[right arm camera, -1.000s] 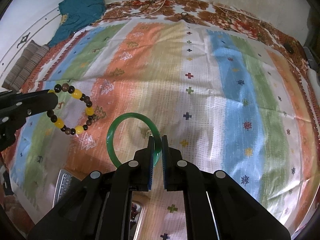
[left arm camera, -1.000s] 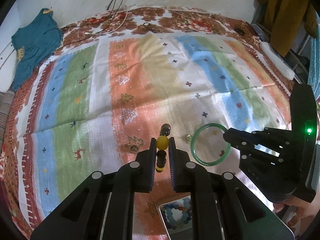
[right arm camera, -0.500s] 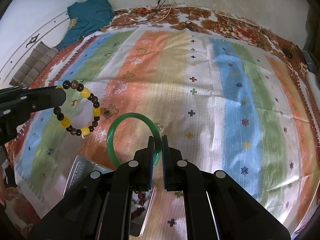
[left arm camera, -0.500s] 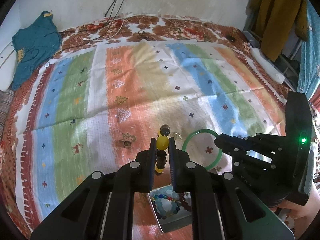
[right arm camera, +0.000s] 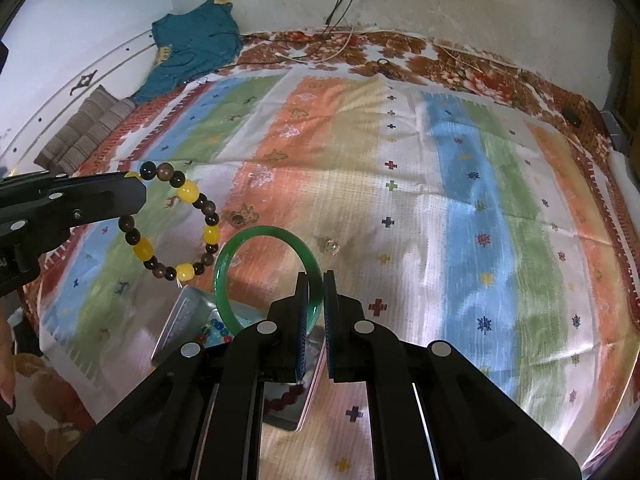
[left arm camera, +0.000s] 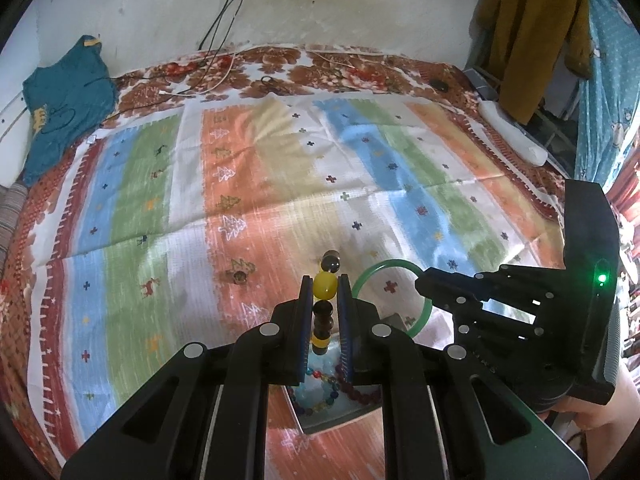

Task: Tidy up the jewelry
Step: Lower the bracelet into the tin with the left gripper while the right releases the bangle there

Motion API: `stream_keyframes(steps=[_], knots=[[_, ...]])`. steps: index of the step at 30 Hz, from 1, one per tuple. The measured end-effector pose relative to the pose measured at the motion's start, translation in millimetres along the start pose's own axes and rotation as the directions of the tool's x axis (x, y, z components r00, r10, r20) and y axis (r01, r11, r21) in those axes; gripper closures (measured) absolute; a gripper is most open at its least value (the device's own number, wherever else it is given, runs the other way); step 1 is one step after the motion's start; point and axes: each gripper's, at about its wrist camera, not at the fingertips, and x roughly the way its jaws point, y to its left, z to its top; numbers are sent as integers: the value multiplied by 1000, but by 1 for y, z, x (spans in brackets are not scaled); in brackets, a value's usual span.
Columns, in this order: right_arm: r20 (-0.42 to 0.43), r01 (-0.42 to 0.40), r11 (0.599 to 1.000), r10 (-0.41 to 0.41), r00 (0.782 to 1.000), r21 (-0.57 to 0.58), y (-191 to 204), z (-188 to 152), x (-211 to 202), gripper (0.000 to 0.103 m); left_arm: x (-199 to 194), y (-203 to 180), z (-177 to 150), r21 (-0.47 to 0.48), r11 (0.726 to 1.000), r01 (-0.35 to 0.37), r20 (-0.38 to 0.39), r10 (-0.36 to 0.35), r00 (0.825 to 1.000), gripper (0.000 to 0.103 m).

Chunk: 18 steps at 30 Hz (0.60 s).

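Jewelry half sorted: tin (left arm camera: 320, 408) apparently holds beads (partly hidden); left gripper (left arm camera: 325, 312) pinches beaded bracelet (right arm camera: 176, 224), right gripper (right arm camera: 316, 308) pinches green bangle (right arm camera: 240, 244), both unplaced.

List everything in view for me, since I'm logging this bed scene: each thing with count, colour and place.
beaded bracelet: one, yellow and dark brown, hanging from the left gripper
bangle: one, green, clamped in the right gripper
tin box: one, silvery, open on the cloth below the grippers, coloured bead strings inside
small ring: one, dark, on the orange stripe
clear trinket: one, pale, on the cloth beyond the bangle
striped cloth: one, multicoloured, spread over the floral bedsheet
teal garment: one, far left corner
mustard garment: one, hanging at right
cables: several, dark and white, on wall and bed
left gripper: black, shut on beads
right gripper: black, shut on bangle
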Motion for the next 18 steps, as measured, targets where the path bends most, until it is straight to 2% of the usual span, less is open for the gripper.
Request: stream_keyframes(steps=[18], knots=[[-3,2,999,-3,1000,-40,16,-29,-16,95,-17,-13,-34,23,1000,7,0,-7,1000,91]])
